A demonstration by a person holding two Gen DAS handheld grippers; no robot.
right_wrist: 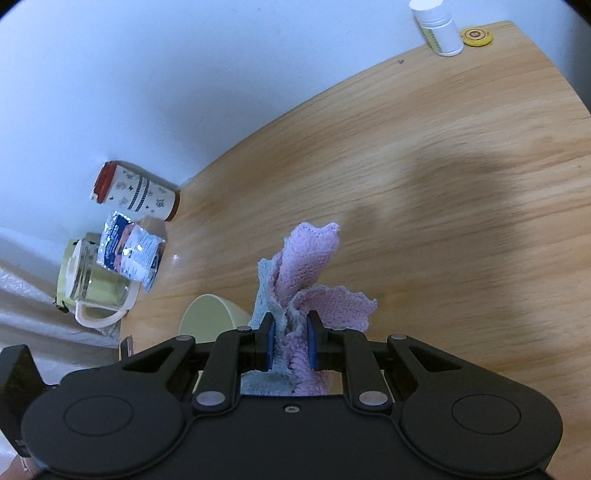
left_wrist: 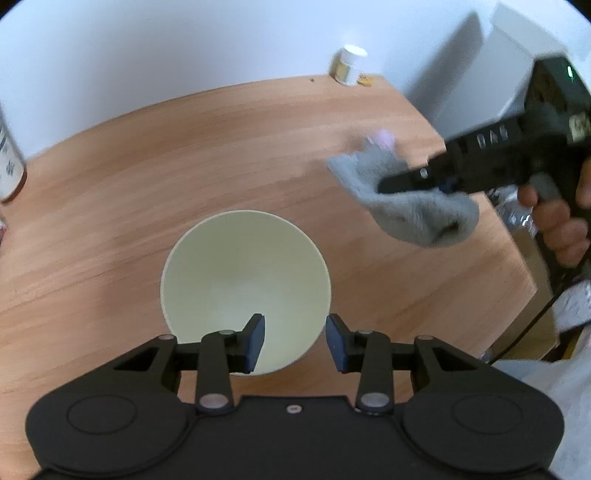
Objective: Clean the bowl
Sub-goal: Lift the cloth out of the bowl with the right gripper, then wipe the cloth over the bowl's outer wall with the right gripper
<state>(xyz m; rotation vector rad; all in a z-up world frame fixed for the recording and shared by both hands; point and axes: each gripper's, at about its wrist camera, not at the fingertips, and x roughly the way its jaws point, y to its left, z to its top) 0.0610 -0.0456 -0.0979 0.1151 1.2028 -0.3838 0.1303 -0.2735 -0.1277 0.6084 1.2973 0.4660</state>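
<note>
Bowl [left_wrist: 245, 291] upright on table [left_wrist: 147, 177], just beyond left gripper [left_wrist: 295, 341]; jaws apart, one finger over bowl's inside, other outside rim, not pressing. Bowl pale cream, inside plain. To right, right gripper [right_wrist: 290, 341] clamped on cloth [right_wrist: 306, 273], pink and blue-grey, above table, apart from bowl.

at the table's [right_wrist: 443, 155] far edge by the wall, a white pill bottle [right_wrist: 439, 27] with a yellow round token [right_wrist: 475, 36] just beside it. at the left corner — a patterned canister [right_wrist: 136, 192] with red lid, a crumpled foil packet [right_wrist: 129, 254], a glass jug [right_wrist: 92, 284].
</note>
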